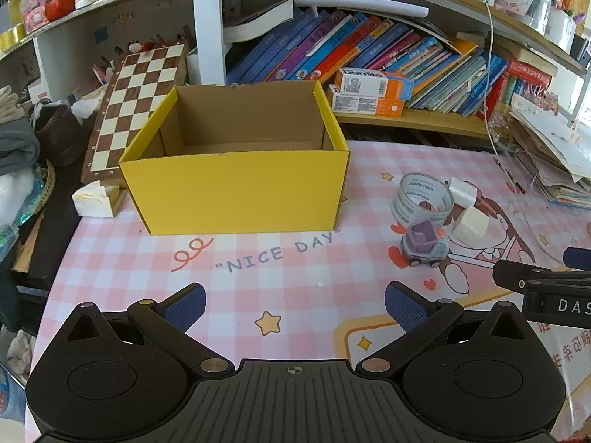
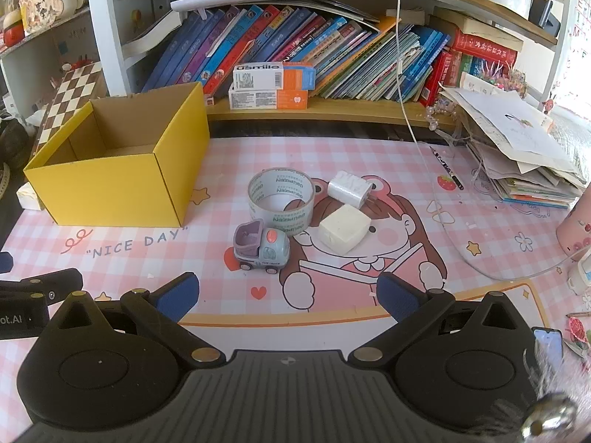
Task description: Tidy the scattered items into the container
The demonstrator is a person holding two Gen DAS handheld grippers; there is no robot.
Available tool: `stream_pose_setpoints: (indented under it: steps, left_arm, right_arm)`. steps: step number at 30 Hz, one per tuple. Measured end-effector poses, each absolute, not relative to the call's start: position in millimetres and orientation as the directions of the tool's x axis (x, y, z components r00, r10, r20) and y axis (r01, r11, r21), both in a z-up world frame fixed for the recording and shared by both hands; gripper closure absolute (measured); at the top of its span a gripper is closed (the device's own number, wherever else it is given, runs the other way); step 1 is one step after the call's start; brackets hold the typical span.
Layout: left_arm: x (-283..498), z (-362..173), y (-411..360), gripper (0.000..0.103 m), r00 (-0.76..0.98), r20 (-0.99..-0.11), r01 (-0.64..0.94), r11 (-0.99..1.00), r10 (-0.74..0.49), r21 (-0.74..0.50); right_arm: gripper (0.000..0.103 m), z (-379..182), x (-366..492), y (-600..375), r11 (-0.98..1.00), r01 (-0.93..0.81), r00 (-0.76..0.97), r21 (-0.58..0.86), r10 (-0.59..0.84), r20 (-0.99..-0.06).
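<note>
An open yellow cardboard box stands on the pink checked mat, straight ahead of my left gripper, which is open and empty; the box looks empty inside. It also shows at the left of the right wrist view. Ahead of my right gripper, open and empty, lie a clear tape roll, a small toy truck, a white charger plug and a cream block. The same cluster shows right of the box in the left wrist view: tape roll, truck.
A bookshelf full of books runs behind the mat. A chessboard leans left of the box. A paper stack and a pen lie at the right. A white cable crosses the mat. A pink cup stands far right.
</note>
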State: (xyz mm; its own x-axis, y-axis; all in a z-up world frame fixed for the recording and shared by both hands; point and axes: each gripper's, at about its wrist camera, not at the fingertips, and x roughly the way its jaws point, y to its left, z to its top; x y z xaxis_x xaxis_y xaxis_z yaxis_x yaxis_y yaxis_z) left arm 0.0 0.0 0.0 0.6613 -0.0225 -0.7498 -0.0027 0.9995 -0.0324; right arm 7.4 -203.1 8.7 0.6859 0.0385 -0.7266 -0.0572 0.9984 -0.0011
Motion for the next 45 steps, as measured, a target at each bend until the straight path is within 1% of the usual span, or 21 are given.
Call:
stream_pose_setpoints:
  steps: [28, 45]
  left_arm:
    - [-0.5, -2.7, 3.7, 0.000, 0.646, -0.761, -0.007, 0.997, -0.054, -0.077]
    - [1.5, -3.2, 1.1, 0.000, 0.640, -0.767, -0.006, 0.998, -0.048, -0.068]
  right_arm:
    - [0.000, 8.4, 7.1, -202.0, 0.999, -0.052, 0.684, -0.010, 0.029, -0.729]
    - [0.000, 8.8, 7.4, -203.3, 0.999, -0.049, 0.680, -0.009, 0.027, -0.732]
